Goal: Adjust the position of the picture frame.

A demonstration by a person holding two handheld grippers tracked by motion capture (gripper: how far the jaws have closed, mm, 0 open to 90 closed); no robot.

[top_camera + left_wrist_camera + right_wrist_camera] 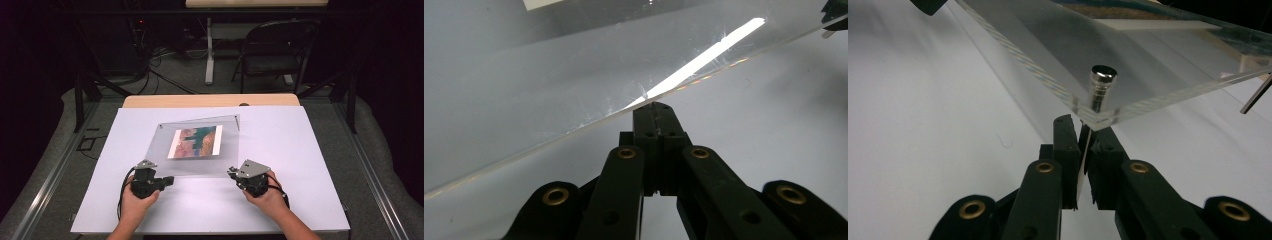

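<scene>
**At the near edge of the frame — two thin grips, plenty to lose**

On the white bench (pixel 300 200) I have the clear acrylic frame (pixel 165 145) with its picture (pixel 195 142) lying at the middle, tilted so its near edge sits up off the surface. My left gripper (pixel 654 107) is closed, its tips right at that near edge; from the left gripper view I cannot tell whether it pinches the sheet or only butts against it. My right gripper (pixel 1083 127) stands just under the near right corner, jaws almost together with a narrow slit between them and what looks like a thin sheet edge in it, right below the metal standoff (pixel 1102 87).

What worries me: acrylic is slick and the hold is only at the very rim. If I lift unevenly, I judge the frame could pivot on one gripper and slide out of the other — then it drops flat and the picture may shift between the panes. Pushing forward instead of up would just skate it across the bench. A hard squeeze at the corner could also scratch or chip it, and the standoff could snag a jaw.
</scene>
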